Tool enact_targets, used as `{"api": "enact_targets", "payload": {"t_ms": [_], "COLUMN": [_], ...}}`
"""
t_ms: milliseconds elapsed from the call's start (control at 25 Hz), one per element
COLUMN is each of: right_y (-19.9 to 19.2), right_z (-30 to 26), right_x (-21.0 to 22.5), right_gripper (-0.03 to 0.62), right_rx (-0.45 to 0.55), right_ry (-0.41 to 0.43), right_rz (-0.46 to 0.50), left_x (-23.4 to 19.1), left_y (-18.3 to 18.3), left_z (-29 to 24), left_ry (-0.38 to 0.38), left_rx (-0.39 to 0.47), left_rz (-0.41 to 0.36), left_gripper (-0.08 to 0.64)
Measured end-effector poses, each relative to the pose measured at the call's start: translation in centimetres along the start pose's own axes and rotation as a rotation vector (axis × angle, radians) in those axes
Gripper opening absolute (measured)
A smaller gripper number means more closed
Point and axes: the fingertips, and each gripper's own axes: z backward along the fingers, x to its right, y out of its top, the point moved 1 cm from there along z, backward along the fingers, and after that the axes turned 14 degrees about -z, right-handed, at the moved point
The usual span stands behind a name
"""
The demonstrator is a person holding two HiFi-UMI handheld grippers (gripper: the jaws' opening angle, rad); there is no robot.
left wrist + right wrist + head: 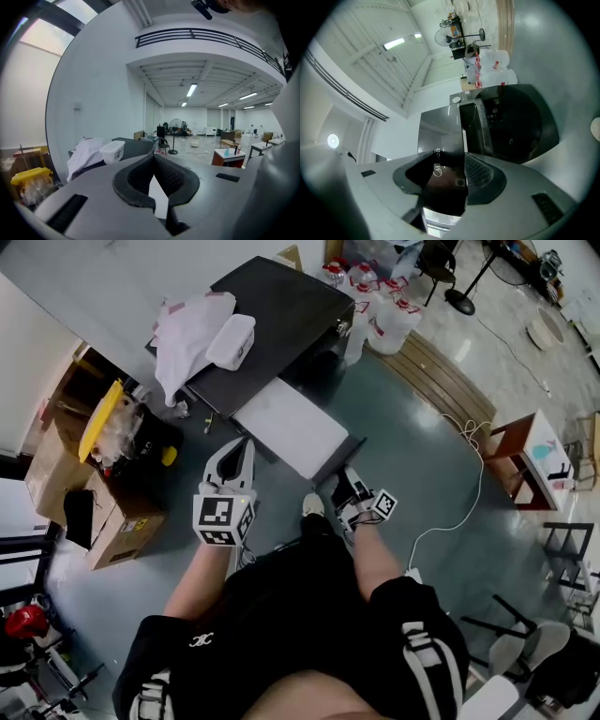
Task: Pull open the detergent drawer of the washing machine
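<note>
The dark washing machine (281, 306) stands ahead of me. A white drawer (291, 432) juts out of its front toward me and ends in a dark face. My right gripper (342, 480) is at that near end. In the right gripper view the dark logo panel (443, 178) fills the gap of the right gripper (461, 157), pads against its edges. The round door (520, 126) shows beyond. My left gripper (246, 444) hovers by the drawer's left edge. The tips of the left gripper (153, 159) meet and hold nothing.
A white cloth (192, 334) and a lidded plastic box (232, 340) lie on the machine's top. Cardboard boxes (56, 465) and a yellow item (101, 418) crowd the left. Water jugs (389, 320), wooden planks (441, 371), a small table (530, 451) and a floor cable (469, 493) are to the right.
</note>
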Motion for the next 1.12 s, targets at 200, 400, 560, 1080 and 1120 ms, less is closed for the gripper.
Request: {"api": "enact_targets", "payload": {"t_ms": [200,400,560,1080,1120], "right_y": [0.9,1.5,1.4,0.4,-0.1], "right_z": [0.8,1.3,0.9,0.5,0.3], "right_x": [1.0,0.7,0.2,-8.9,-10.5], "right_gripper": [0.203,0.091,0.074,0.002,0.002], "right_rx": [0.085,0.135,0.122,0.186,0.19], "right_ry": [-0.075,-0.193,-0.231,-0.693,-0.689], "right_rz": [0.036,0.134,0.19,0.996,1.064], "left_x": [0.3,0.6,0.5,2.0,2.3], "left_y": [0.2,0.3,0.1,0.6,0.8], "left_z": [0.7,1.9,2.9,4.8,4.9], "left_ry": [-0.003,0.003,0.009,-0.111,-0.122], "left_rx": [0.017,0.027,0.033,0.128,0.141], "left_rz": [0.0,0.004,0.004,0.068,0.068], "left_gripper": [-0.008,-0.008,-0.008,-0.009,-0.009]}}
